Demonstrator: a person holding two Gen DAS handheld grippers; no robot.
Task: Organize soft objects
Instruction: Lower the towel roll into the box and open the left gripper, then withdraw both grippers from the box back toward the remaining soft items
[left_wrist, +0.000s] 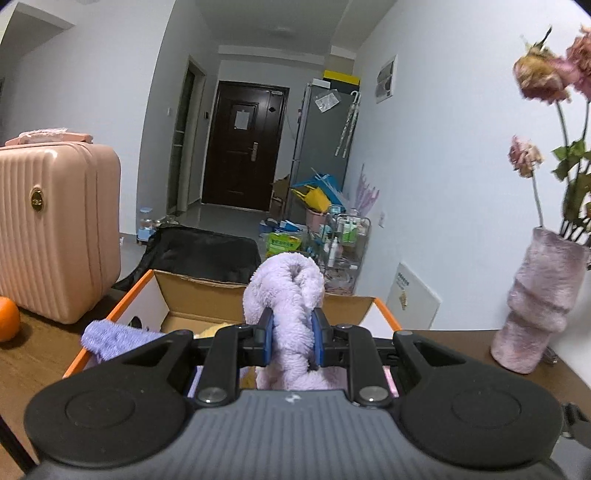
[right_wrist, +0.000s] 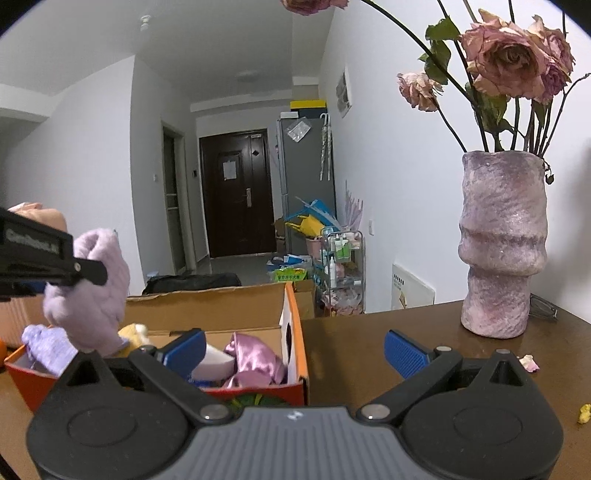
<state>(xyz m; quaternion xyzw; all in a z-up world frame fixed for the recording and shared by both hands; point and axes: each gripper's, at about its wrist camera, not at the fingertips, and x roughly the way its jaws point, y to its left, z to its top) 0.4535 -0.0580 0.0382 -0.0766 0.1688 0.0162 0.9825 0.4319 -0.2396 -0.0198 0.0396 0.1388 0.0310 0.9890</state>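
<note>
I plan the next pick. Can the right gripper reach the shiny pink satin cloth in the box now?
Probably yes. The right gripper is open and empty, and the satin cloth lies uncovered on top in the open box, just ahead of its left finger. The left gripper, holding the lilac towel, is off to the side.

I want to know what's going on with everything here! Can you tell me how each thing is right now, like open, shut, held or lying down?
Left gripper: jaws shut on the fluffy towel.
Fluffy towel: held up above the box, hanging bunched.
Right gripper: jaws open, empty.
Cardboard box: open, flaps up, soft things inside.
Satin cloth: crumpled in the box.
Vase: upright on the table, holding dried roses.
Door: shut.
</note>
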